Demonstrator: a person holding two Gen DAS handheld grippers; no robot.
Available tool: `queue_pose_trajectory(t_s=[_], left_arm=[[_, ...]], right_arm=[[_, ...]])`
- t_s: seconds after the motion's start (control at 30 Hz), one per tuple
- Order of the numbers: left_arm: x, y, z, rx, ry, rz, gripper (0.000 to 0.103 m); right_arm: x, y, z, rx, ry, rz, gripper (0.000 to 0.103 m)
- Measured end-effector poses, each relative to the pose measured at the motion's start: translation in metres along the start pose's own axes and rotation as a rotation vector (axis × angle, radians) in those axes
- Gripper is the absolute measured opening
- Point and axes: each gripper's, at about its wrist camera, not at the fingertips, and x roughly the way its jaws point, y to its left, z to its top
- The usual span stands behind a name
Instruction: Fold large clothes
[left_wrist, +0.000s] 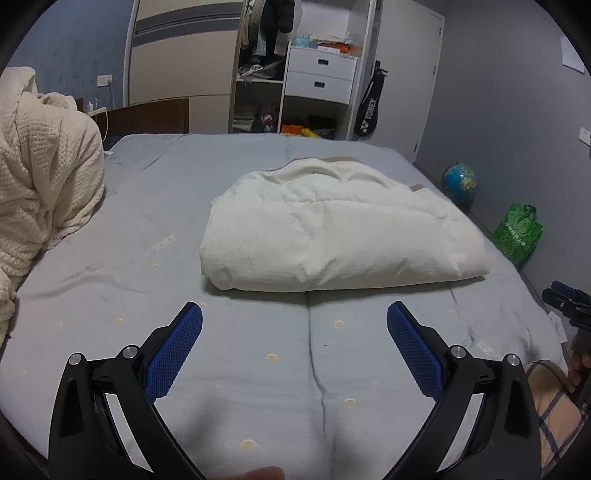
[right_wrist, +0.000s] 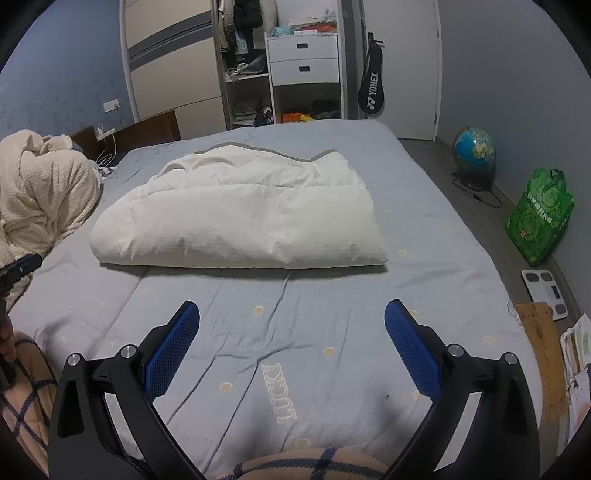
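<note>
A large white padded garment lies folded into a thick bundle on the grey bed sheet. It also shows in the right wrist view, at the middle of the bed. My left gripper is open and empty, held above the sheet short of the bundle's near edge. My right gripper is open and empty too, above the sheet near the word LUCKY, short of the bundle. The right gripper's body shows at the right edge of the left wrist view.
A cream knitted blanket is heaped at the bed's left side. An open wardrobe with white drawers stands behind the bed. A globe, a green bag and a scale are on the floor to the right.
</note>
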Motion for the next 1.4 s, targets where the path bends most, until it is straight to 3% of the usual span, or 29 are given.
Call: queue_pose_trajectory(t_s=[1.4], left_arm=[[-0.0011,-0.0073,-0.004,0.035,-0.001,0.012,0.097]], right_arm=[[-0.0055,0.0109,-0.0043,-0.053,-0.012,-0.015,0.095]])
